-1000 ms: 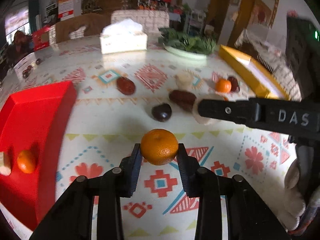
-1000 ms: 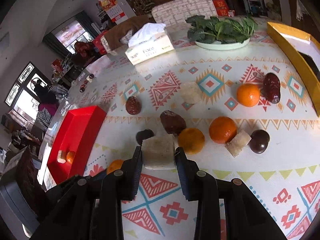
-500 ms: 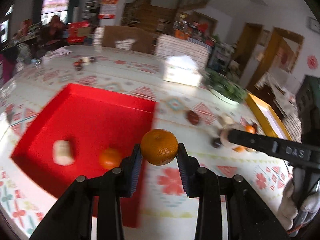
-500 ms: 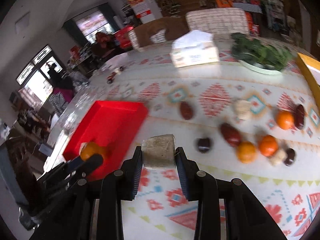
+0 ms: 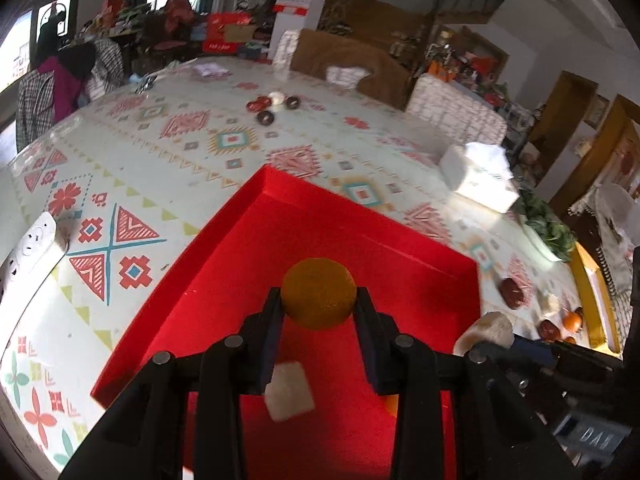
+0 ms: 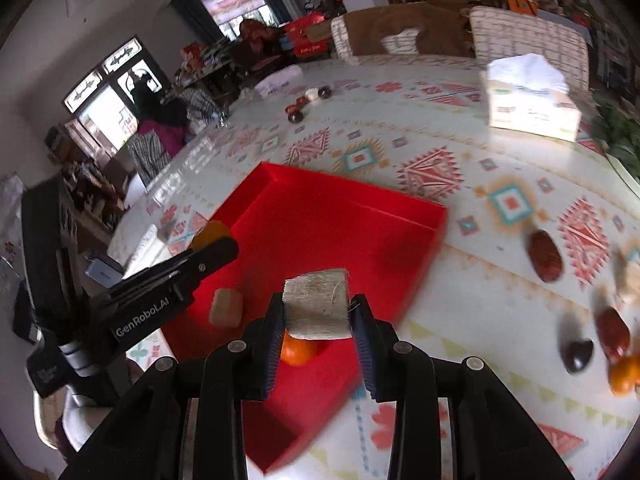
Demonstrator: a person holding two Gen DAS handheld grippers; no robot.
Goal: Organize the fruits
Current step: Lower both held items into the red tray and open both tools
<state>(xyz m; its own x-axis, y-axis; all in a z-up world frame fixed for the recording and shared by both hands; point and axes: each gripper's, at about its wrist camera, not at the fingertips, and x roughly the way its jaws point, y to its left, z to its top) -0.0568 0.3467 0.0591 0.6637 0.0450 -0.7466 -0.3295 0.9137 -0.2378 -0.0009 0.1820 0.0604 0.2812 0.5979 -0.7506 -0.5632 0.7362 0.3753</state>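
The counter [image 5: 168, 168] is broad, covered with a glossy pale cloth printed in red, teal and yellow geometric motifs. On it sits a shallow rectangular red tray [image 5: 360, 216] with smooth matte walls and sharp corners. Farther back stands a boxy white tissue box [image 6: 528, 104] with tissue puffing from the top.

The left tool [image 5: 318, 300] hangs over the tray, its black fingers pinching a round tangerine [image 5: 318, 298] with dimpled orange peel, pads pressed on either side. The right tool [image 6: 318, 312] is narrowed onto a pale, rough, fibrous cylindrical chunk [image 6: 316, 304] with flat cut ends, held above the tray's near edge.

Inside the tray lie a pale blocky chunk [image 6: 226, 306] and a small orange fruit [image 6: 296, 350], partly hidden behind the right tool's fingers. Out on the cloth to the right rest smooth oval red-brown dates [image 6: 544, 256], a dark glossy one [image 6: 576, 354] and another orange fruit [image 6: 624, 374], blurred.
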